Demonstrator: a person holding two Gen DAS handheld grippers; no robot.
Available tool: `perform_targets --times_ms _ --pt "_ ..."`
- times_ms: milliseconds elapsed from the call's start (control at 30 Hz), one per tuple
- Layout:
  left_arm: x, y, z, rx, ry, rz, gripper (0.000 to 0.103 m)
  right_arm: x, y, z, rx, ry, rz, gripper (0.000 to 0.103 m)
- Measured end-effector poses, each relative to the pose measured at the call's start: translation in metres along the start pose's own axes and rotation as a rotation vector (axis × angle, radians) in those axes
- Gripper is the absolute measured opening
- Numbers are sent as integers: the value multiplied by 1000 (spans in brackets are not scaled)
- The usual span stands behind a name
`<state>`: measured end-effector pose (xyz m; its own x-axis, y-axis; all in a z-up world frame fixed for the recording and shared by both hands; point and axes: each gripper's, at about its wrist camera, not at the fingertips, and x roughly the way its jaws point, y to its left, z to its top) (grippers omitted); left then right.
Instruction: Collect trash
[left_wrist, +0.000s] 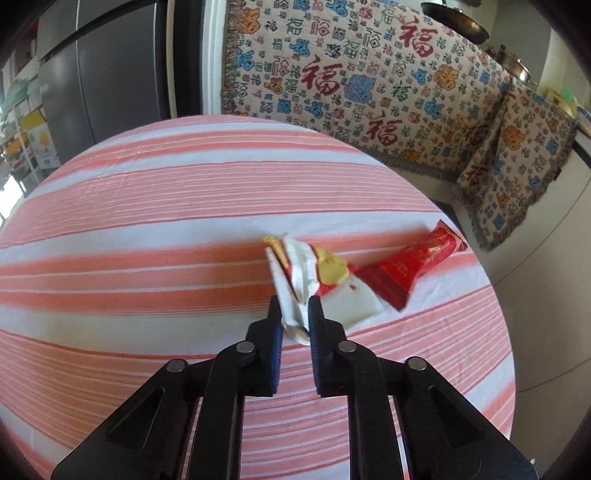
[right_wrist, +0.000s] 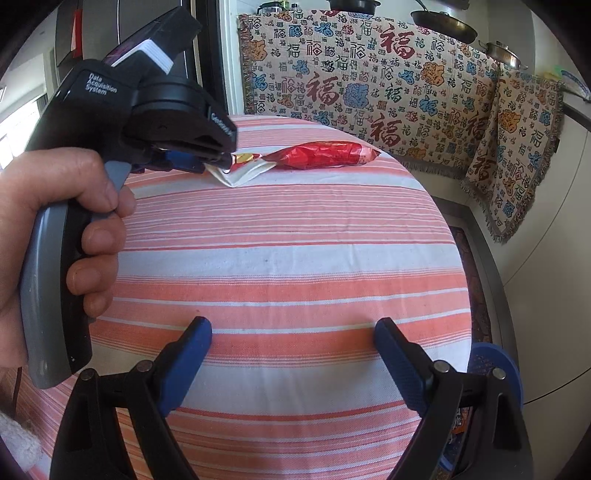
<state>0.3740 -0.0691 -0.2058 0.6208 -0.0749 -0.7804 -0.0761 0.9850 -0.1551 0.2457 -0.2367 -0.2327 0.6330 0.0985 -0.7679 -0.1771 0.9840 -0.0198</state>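
Observation:
A crumpled white, yellow and red wrapper (left_wrist: 306, 273) lies on the round table's striped cloth (left_wrist: 147, 206). My left gripper (left_wrist: 295, 306) is shut on its near white end, both pads pressing the paper. Just right of it, touching its corner, lies a red snack packet (left_wrist: 413, 262). In the right wrist view the same wrapper (right_wrist: 243, 168) sticks out under the left gripper (right_wrist: 218, 157), held by a hand (right_wrist: 55, 221), with the red packet (right_wrist: 325, 155) beyond. My right gripper (right_wrist: 291, 328) hovers open over bare cloth near the table's front, nothing between its fingers.
A patterned blanket (left_wrist: 351, 85) covers the bench behind the table. A blue round object (right_wrist: 495, 365) sits low beside the table's right edge. Pans (right_wrist: 443, 22) hang on the wall at the back. A grey fridge (left_wrist: 96, 74) stands at the far left.

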Motion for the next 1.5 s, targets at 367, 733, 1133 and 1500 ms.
perform_targets --times_ms 367,733,1133,1500 --pt "-69 69 -31 165 22 -18 8 1 -3 10 4 50 33 92" --pt "-93 105 -86 195 -1 -9 9 71 -40 135 482 86 76 92" --pt "-97 121 -87 177 9 -49 16 106 -19 150 324 120 -71 30" --pt "-121 134 -100 139 36 -144 74 12 21 47 -136 212 140 27"
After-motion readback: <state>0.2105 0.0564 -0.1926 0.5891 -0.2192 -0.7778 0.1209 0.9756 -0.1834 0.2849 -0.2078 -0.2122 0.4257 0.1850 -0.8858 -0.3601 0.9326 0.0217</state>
